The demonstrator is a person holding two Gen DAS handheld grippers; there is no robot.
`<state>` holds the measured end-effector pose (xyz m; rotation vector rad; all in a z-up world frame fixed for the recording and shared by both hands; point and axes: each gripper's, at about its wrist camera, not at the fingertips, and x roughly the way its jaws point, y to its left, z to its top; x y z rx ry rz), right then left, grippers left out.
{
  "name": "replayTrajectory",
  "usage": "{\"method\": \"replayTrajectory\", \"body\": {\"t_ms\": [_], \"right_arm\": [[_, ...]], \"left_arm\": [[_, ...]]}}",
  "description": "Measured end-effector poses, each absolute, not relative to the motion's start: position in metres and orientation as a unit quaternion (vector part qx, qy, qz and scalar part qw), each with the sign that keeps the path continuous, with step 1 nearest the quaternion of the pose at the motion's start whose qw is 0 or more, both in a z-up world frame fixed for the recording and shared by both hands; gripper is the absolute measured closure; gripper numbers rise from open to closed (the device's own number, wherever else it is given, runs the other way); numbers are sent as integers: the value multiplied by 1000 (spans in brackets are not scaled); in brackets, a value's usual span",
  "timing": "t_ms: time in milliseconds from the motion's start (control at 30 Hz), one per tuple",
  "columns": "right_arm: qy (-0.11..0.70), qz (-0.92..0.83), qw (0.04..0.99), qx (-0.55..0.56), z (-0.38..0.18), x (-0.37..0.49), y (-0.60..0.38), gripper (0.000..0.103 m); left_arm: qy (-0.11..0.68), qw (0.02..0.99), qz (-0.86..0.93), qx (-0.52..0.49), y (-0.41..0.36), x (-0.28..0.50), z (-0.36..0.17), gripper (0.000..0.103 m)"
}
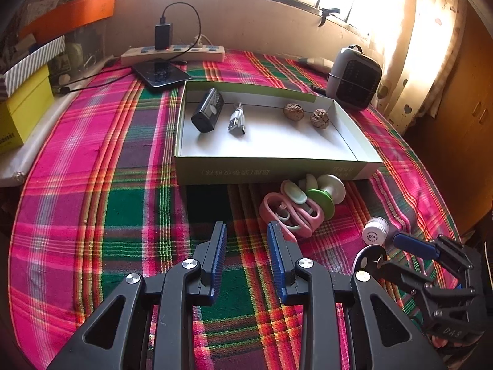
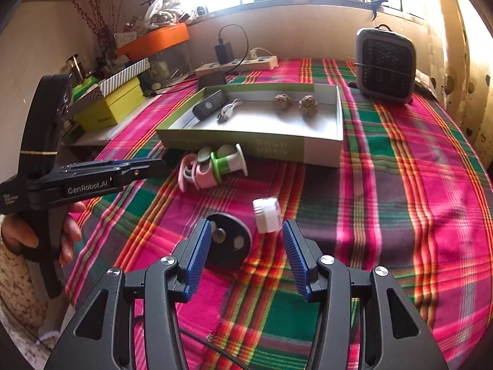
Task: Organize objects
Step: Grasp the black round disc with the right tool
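Observation:
A shallow green-walled box (image 1: 271,172) (image 2: 277,149) holds a black gadget (image 1: 207,110), a white cable plug (image 1: 237,118) and two walnuts (image 1: 293,111) (image 1: 319,118). In front of it lie a pink clip bundle (image 1: 289,214) (image 2: 197,174), a green-white spool (image 1: 326,192) (image 2: 231,162), a white bottle (image 1: 374,231) (image 2: 267,214) and a dark disc (image 1: 368,259) (image 2: 229,243). My left gripper (image 1: 246,231) (image 2: 148,163) is open and empty, just left of the pink bundle. My right gripper (image 2: 246,231) (image 1: 409,243) is open and empty, with the bottle and the disc near its fingertips.
A plaid cloth (image 1: 123,203) covers the table. A power strip (image 1: 172,54), a phone (image 1: 161,74) and a small grey heater (image 1: 354,78) (image 2: 385,64) stand behind the box. Yellow and striped boxes (image 1: 24,98) and an orange tray (image 1: 74,15) are stacked at far left.

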<state>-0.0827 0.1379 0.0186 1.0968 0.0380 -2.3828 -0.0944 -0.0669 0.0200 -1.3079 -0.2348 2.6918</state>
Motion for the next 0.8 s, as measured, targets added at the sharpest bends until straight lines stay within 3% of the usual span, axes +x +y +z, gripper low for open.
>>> {"method": "replayTrajectory", "body": {"t_ms": [800], "right_arm": [[26, -867, 268, 420, 4, -86, 117, 53]], "left_arm": [[-92, 88, 887, -444, -64, -95, 14, 74]]}}
